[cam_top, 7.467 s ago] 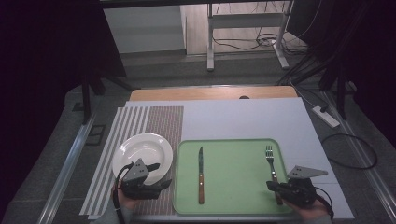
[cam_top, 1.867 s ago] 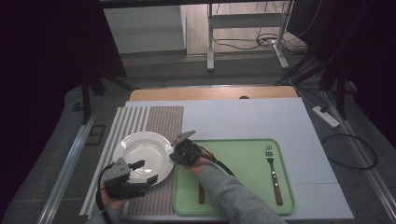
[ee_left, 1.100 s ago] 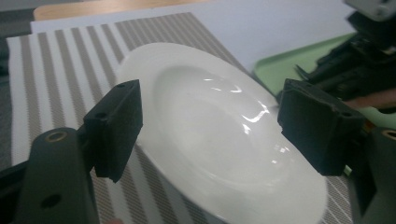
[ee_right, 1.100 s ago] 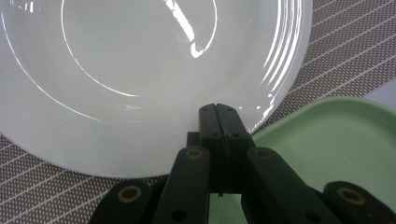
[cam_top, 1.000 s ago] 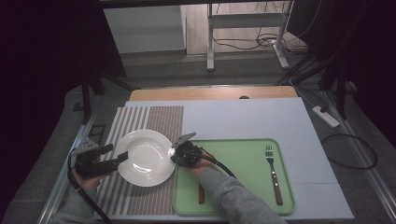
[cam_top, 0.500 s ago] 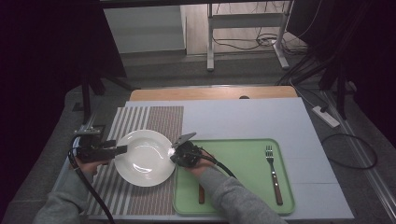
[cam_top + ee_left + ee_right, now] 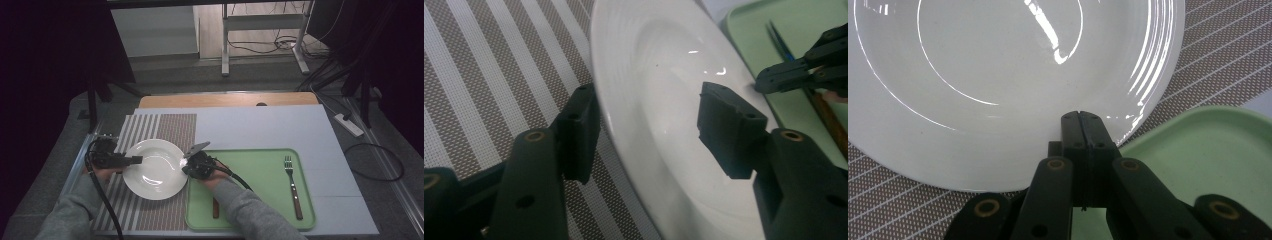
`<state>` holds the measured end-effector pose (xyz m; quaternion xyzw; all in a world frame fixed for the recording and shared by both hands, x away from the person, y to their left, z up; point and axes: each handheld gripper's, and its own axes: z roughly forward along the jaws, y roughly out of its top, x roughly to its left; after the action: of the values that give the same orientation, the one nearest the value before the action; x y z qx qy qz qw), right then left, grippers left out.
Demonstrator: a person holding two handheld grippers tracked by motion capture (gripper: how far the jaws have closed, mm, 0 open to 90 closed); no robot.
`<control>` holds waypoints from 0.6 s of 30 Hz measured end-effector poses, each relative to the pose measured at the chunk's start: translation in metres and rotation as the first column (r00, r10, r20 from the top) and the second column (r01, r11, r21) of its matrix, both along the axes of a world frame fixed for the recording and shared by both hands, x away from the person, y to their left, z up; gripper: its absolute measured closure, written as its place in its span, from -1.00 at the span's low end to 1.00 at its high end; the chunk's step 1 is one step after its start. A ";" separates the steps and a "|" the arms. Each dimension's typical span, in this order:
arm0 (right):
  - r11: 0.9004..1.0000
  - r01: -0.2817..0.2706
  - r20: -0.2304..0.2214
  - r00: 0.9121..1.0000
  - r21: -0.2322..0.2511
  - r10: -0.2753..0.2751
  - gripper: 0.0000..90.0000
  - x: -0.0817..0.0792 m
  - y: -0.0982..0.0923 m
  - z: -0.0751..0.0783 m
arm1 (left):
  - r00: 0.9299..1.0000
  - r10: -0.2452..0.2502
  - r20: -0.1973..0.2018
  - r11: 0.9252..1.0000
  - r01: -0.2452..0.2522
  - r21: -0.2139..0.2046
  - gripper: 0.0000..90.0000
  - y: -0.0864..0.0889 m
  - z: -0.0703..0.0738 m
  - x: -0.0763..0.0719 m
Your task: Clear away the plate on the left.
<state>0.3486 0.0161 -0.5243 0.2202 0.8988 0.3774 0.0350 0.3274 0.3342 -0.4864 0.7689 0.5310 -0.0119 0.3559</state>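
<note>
Dark floor and cables lie beyond the table (image 7: 280, 125), where a white plate (image 7: 155, 169) rests on a striped placemat (image 7: 150, 130). Just beside the plate's tray-side rim, the right tool (image 7: 192, 158), pressed together, seems to steady it. At the plate's far rim, the left tool (image 7: 649, 130) straddles the edge, jaws just closing, not yet pinching.

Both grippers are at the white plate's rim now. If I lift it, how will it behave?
The plate looks glazed and glossy, so its rim will probably be slippery in the pads. It seems rigid, likely ceramic, so fairly heavy and breakable if dropped. The left gripper straddles the rim with jaws apart; lifting now would likely tilt it.
</note>
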 end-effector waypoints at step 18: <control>1.000 -0.013 -0.006 1.000 0.003 0.013 1.00 -0.002 0.001 0.000 | 0.999 0.001 -0.049 1.000 0.001 0.028 0.64 -0.004 -0.001 0.013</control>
<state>0.3465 0.0173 -0.5244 0.2155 0.8997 0.3785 0.0294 0.3406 0.3303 -0.4870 0.7733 0.5396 -0.0232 0.3320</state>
